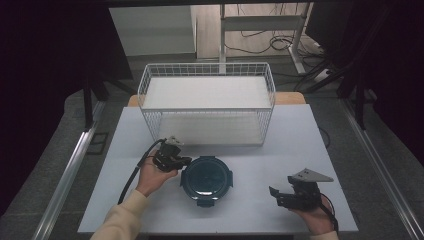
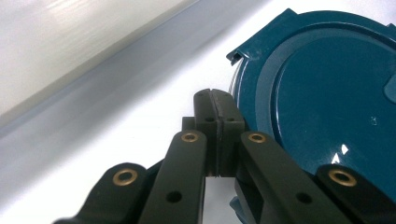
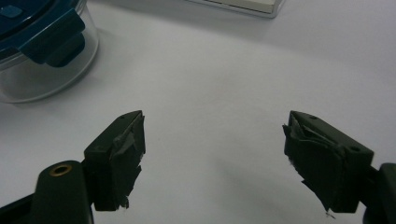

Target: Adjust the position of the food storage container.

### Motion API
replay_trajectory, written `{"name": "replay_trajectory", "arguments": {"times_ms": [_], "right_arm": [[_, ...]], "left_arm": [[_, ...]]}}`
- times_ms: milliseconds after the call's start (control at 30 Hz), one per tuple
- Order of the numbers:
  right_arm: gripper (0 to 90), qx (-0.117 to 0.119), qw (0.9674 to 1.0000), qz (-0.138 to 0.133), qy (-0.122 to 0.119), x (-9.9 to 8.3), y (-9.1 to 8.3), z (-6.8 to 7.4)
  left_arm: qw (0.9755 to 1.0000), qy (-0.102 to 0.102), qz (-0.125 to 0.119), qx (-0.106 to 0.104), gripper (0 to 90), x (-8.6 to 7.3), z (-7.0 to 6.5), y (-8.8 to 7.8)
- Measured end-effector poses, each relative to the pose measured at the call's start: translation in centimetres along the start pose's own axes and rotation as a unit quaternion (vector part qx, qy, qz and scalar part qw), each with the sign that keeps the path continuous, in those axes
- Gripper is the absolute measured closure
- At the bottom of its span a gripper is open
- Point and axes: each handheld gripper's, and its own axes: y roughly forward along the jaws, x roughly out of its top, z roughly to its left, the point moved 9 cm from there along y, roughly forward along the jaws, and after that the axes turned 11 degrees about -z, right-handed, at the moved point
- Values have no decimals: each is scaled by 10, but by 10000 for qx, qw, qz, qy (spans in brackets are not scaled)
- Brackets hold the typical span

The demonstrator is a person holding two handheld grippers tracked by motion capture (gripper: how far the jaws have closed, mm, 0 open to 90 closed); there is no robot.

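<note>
Black jaws of our right gripper (image 1: 276, 195) stand spread with nothing between them, resting at the near right of the white table (image 1: 300, 145), well apart from the work. Left of it, near the middle of the table, sits the round container (image 1: 206, 180): a clear tub under a dark teal lid (image 2: 327, 93) with clip flaps around its rim. Our left gripper (image 1: 186, 161) has its jaws pressed together, pinching nothing, and its tips lie just beside the lid's left edge, close to one flap (image 2: 240, 52); we cannot tell whether they touch it. We judge that we are working at the lid's clips with the closed tips. The next move calls for a steady nudge under or onto that flap, perhaps with the right gripper bracing the tub. Farther off stands the white wire basket (image 1: 207, 102), empty.
</note>
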Motion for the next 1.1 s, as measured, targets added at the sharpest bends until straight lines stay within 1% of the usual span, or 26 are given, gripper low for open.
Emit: {"name": "replay_trajectory", "arguments": {"times_ms": [33, 67, 133, 200, 267, 333, 500, 567, 633, 700, 733, 767, 800, 833, 867, 933, 1033, 1067, 1100], "right_arm": [[204, 8, 10000, -4, 1, 0, 0, 0], [204, 10, 10000, -5, 2, 0, 0, 0], [204, 9, 10000, 2, 1, 0, 0, 0], [204, 6, 10000, 9, 3, 0, 0, 0], [204, 6, 10000, 9, -5, -1, 1, 0], [204, 6, 10000, 10, -6, -1, 1, 0], [204, 0, 10000, 20, -5, -1, 1, 0], [204, -2, 10000, 16, -7, -1, 1, 0], [204, -5, 10000, 16, -6, -1, 1, 0], [204, -17, 10000, 5, 3, 0, 0, -1], [204, -17, 10000, 5, 3, 0, 0, -1], [204, -19, 10000, -7, 3, 0, 0, -1], [204, -18, 10000, -14, 12, 0, -1, -1], [204, -30, 10000, -20, 14, 0, -2, -2], [204, -22, 10000, -46, 15, 1, -3, -2], [204, -31, 10000, -51, 20, 1, -3, -3], [204, -33, 10000, -45, 8, 1, -2, -4], [204, -25, 10000, -48, 16, 1, -2, -3], [204, -25, 10000, -48, 16, 1, -2, -3]], "left_arm": [[10000, -20, -18, 1, 900, 0, -1, 0], [10000, 16, 11, -8, 900, 0, -1, 0], [10000, 16, 16, -11, 900, 0, -3, 0], [10000, -23, -10, -22, 900, 0, -6, 1], [9999, -36, 10, -97, 900, 0, -11, 3], [9999, -33, 17, -129, 900, 0, -13, 3], [9997, 42, 72, -217, 900, 1, -21, 5], [9997, 27, 55, -254, 900, 1, -25, 7], [9996, -41, 7, -290, 900, 2, -29, 9], [9994, -109, 5, -318, 900, 2, -28, 10], [9994, -105, 17, -344, 900, 2, -27, 9], [9993, -175, -60, -337, 900, 4, -26, 9], [9995, -170, -104, -262, 900, 5, -25, 8], [9998, -110, -146, -124, 900, 6, -21, 5], [9997, -116, -216, -68, 900, 8, -19, 0], [9989, -286, -367, -66, 900, 10, -16, -13], [9967, -496, -632, -121, 900, 8, -16, -34], [9961, -544, -689, -125, 859, 4, -17, -41], [9960, -540, -698, -120, 859, 1, -18, -45]]}}
